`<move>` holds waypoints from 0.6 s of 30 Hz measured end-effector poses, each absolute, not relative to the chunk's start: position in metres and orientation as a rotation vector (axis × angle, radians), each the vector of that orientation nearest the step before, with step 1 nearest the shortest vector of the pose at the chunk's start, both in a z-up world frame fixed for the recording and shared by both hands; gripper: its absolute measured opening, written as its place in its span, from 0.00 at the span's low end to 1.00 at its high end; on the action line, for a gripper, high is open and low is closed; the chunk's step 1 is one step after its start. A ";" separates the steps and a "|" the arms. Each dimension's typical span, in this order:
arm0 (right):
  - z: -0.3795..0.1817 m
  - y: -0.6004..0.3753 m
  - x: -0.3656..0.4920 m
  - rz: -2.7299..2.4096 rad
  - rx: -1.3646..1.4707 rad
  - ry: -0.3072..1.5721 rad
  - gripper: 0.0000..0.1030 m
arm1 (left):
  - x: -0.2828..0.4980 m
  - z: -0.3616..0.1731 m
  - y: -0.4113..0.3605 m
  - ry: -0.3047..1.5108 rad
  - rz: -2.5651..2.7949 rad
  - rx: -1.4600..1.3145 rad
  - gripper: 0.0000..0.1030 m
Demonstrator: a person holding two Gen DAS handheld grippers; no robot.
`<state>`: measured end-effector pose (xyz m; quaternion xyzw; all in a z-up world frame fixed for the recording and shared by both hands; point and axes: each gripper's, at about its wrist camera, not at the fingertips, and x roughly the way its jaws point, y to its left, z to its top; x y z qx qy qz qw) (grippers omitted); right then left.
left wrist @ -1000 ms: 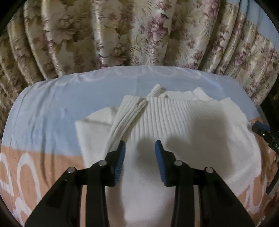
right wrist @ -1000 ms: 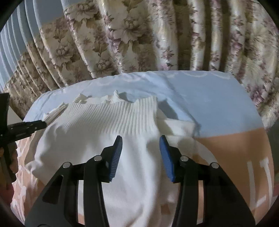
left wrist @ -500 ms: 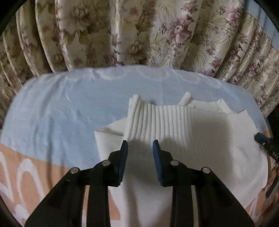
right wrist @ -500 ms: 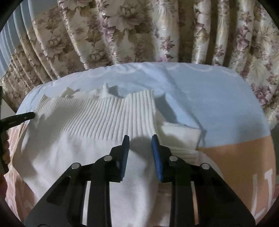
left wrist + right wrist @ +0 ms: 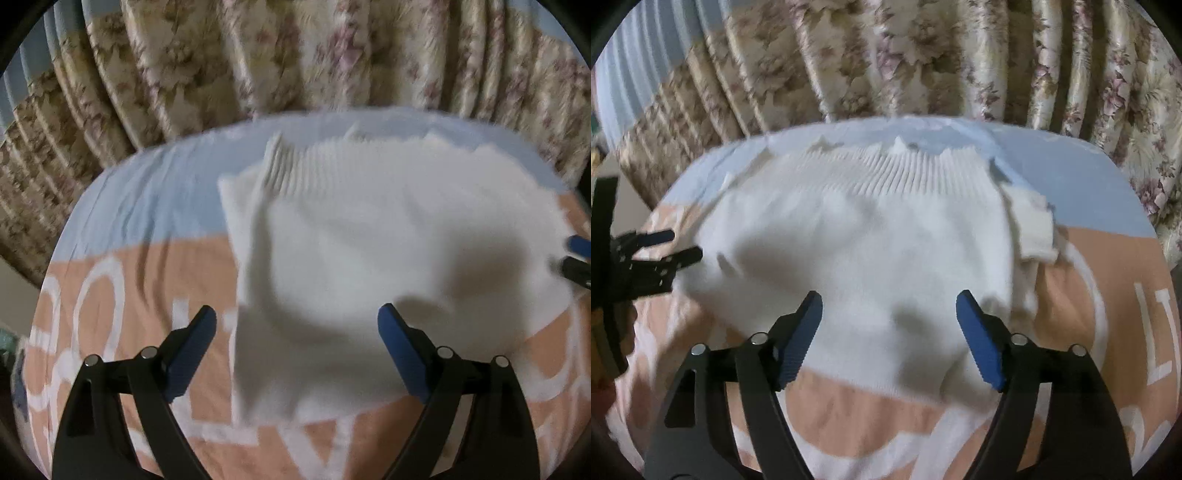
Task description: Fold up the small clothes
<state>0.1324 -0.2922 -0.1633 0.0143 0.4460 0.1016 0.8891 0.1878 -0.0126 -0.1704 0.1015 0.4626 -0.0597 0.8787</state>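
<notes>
A small white knit sweater lies folded on the bed, its ribbed band at the far edge; it also shows in the right wrist view. My left gripper is open and empty, hovering over the sweater's near left edge. My right gripper is open and empty above the sweater's near edge. The left gripper shows at the left of the right wrist view, beside the sweater's left side. The right gripper's tips show at the right edge of the left wrist view. A folded sleeve part sticks out on the right.
The bed sheet is light blue at the back and peach with white letters in front. Floral curtains hang close behind the bed's far edge.
Both grippers opened wide, let go of the sweater and pulled back toward the near edge. The sweater's folded half now lies flat. The views are blurred by motion.
</notes>
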 end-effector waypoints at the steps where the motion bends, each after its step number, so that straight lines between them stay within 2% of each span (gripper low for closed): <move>1: -0.168 -0.293 0.131 0.204 0.020 0.943 0.74 | 0.184 -0.176 -0.009 0.980 -0.114 0.201 0.87; 3: -0.177 -0.296 0.128 0.180 -0.005 0.971 0.72 | 0.185 -0.191 0.001 1.030 -0.108 0.148 0.88; 7: -0.184 -0.317 0.123 0.148 0.023 0.999 0.56 | 0.182 -0.197 0.019 1.052 -0.108 0.024 0.90; 10: -0.185 -0.324 0.121 0.157 0.043 0.998 0.52 | 0.179 -0.195 0.016 1.049 -0.097 0.055 0.90; 11: -0.184 -0.324 0.121 0.159 0.055 1.001 0.52 | 0.177 -0.192 0.015 1.048 -0.094 0.065 0.89; 16: -0.158 -0.330 0.119 0.199 0.152 0.934 0.73 | 0.166 -0.165 0.008 1.009 -0.087 0.109 0.89; 18: -0.150 -0.331 0.126 0.172 0.157 0.922 0.77 | 0.164 -0.157 0.005 0.994 -0.084 0.121 0.89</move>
